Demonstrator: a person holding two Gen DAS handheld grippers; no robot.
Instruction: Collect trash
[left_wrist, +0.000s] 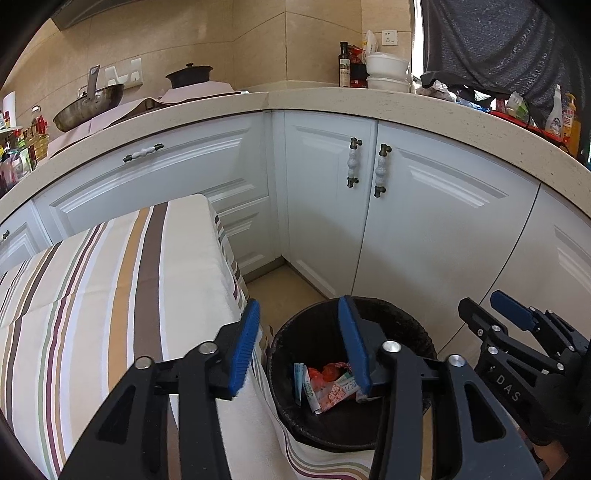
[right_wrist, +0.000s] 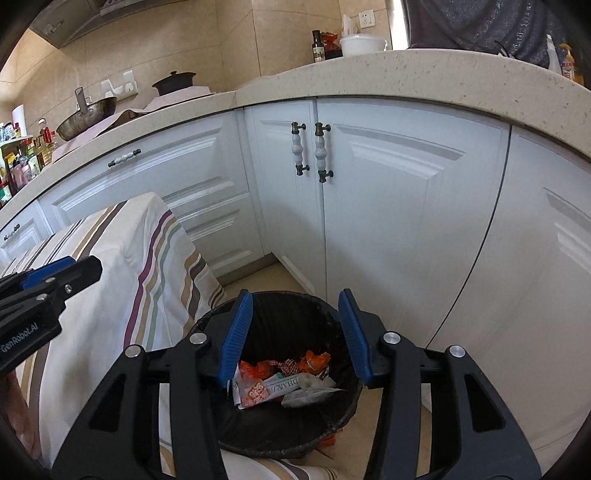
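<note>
A black bin lined with a dark bag stands on the floor by the table corner. Several wrappers, orange, red and white, lie in its bottom. My left gripper hovers over the bin's left rim and the table edge, jaws open, nothing between the blue pads. My right gripper hangs straight above the bin, open and empty, with the wrappers showing below it. Each gripper appears in the other's view: the right gripper at the right edge, the left gripper at the left edge.
A table under a striped cloth stands left of the bin. White cabinet doors close in behind and to the right, leaving a narrow floor strip. The counter holds a wok, pot, bottles and bowls. A person in a dark shirt stands behind it.
</note>
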